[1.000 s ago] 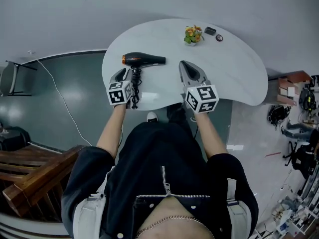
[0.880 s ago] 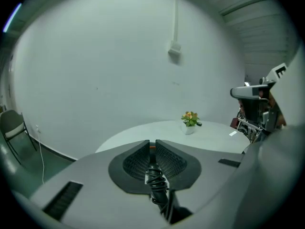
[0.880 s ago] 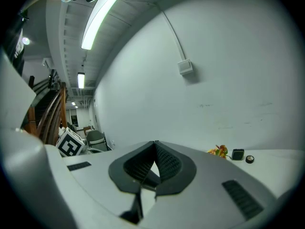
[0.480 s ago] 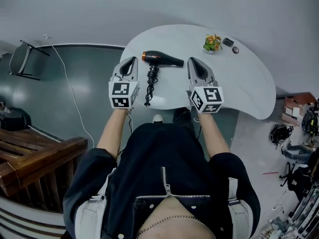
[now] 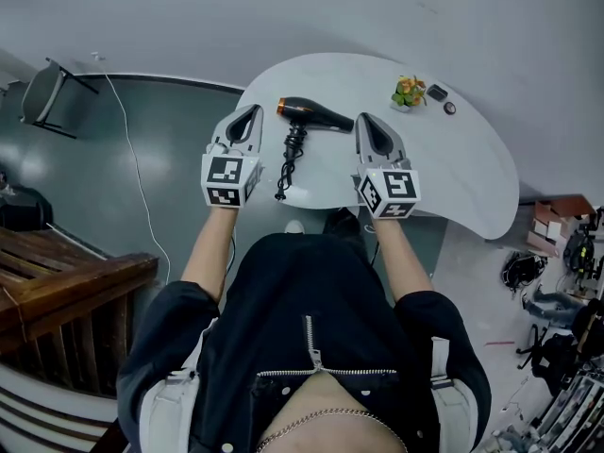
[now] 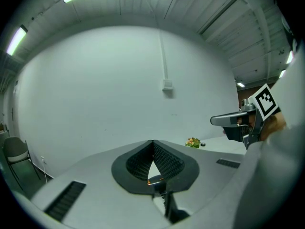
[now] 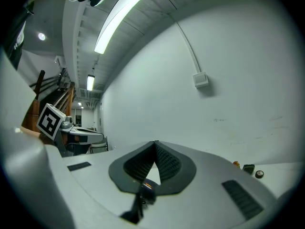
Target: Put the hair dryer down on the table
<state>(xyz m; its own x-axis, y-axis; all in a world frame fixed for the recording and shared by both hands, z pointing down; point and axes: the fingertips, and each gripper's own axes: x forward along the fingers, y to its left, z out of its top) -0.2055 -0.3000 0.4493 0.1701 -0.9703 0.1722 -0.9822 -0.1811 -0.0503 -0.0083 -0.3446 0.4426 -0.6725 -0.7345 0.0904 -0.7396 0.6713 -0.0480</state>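
at the near desk (image 5: pixel 453 173) edge, left tongs (image 5: pixel 249 116) clenched tight, empty; right tongs (image 5: pixel 364 121) clenched too, nothing gripped. between them, flat on the desk, black hair dryer (image 5: pixel 311 114), orange-ringed rear leftward, cord (image 5: pixel 286 168) trailing nearward. farther back, small plant (image 5: pixel 408 92) by the rim.

The hair dryer (image 5: pixel 316 114) lies on the table (image 5: pixel 453 168) between left hand-held gripper (image 5: pixel 252 112) and right hand-held gripper (image 5: pixel 364 119).

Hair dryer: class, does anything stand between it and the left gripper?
Nothing visible does. The hair dryer lies on the table, and only bare tabletop separates it from the shut left gripper; its cord trails alongside.
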